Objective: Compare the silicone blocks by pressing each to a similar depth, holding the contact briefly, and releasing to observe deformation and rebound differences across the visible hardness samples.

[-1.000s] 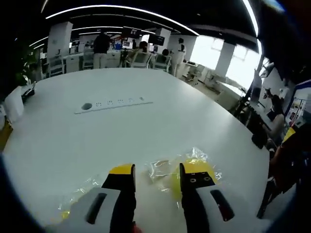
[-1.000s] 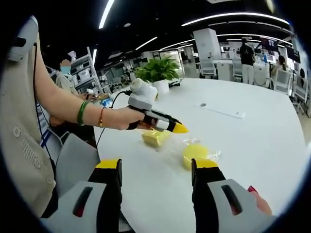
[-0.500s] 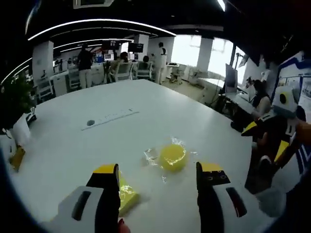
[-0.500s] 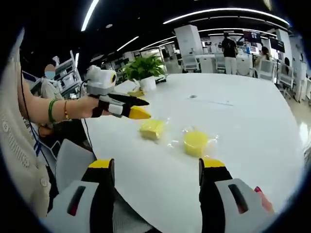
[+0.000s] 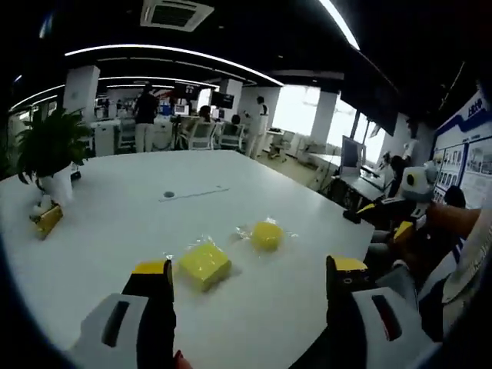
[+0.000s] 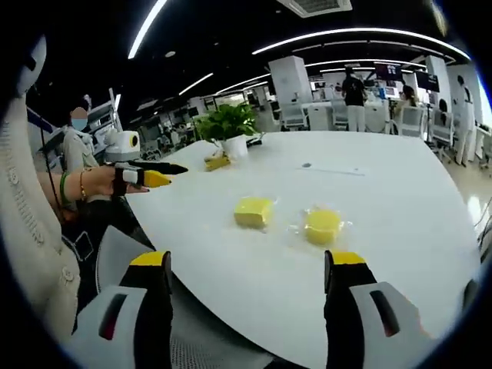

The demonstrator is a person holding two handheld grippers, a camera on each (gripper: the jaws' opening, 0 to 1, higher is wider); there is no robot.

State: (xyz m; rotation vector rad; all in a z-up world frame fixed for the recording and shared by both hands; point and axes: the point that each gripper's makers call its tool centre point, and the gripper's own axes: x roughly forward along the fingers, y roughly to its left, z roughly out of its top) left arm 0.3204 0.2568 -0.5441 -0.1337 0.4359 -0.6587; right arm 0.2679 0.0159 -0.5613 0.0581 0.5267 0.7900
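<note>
The square yellow block (image 5: 204,265) and the round yellow block (image 5: 266,234) are seen lying near each other on the white table (image 5: 115,223), both apparently in clear wrapping. The left gripper (image 5: 250,280) and right gripper (image 6: 250,269) are held released, jaws wide, well clear of both. No contact is made at this moment; whether either sample has been pressed cannot be told.

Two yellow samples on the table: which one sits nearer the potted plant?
The square block. It lies on the plant's side; the round puck sits on its far side, farther from the plant.
</note>
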